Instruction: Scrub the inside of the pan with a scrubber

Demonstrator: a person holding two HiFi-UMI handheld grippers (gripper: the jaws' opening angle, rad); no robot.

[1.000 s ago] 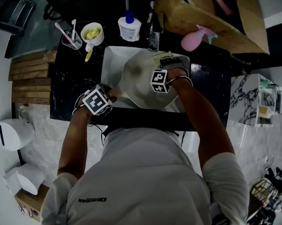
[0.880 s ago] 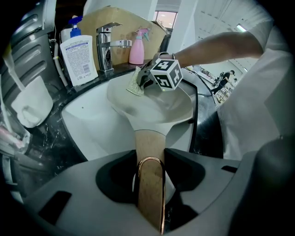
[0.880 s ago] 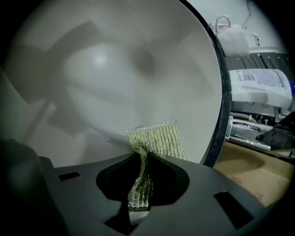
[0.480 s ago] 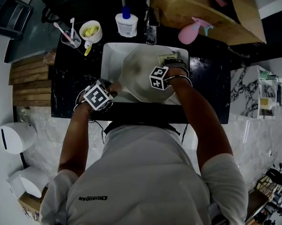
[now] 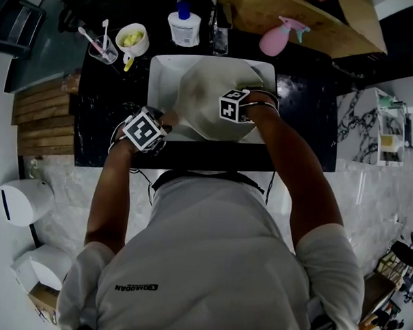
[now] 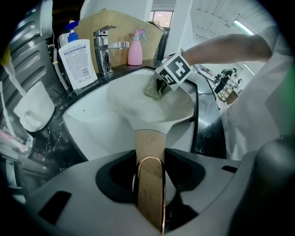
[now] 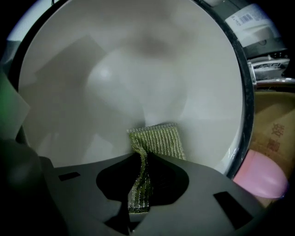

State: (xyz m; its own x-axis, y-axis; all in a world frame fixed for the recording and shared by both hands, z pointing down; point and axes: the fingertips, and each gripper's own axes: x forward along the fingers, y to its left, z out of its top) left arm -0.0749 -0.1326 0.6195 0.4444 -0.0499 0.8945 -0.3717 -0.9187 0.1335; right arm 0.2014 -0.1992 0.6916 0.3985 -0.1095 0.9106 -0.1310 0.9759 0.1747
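Left gripper (image 6: 150,156) is clamping the light wooden handle (image 6: 148,140) of the round cream-white pan (image 5: 199,92). Jaws are sitting on either side of the handle, right at its copper-coloured hanging loop (image 6: 150,161).

The pan is sitting in the white rectangular sink (image 5: 159,73), which is set into the black marbled counter (image 5: 106,122). The handle is pointing back toward the person's left side.

Right gripper (image 7: 140,159) is pinching a green ribbed scrubber pad (image 7: 159,140), jaws closed on its folded lower end. The pad's free end is lying flat against the pan's inner wall, on the person's right side, close to the rim.

A chrome tap (image 6: 103,46) is standing behind the sink, with a white pump bottle with a blue cap (image 5: 184,26) on one side and a pink spray bottle (image 5: 277,39) on the other.
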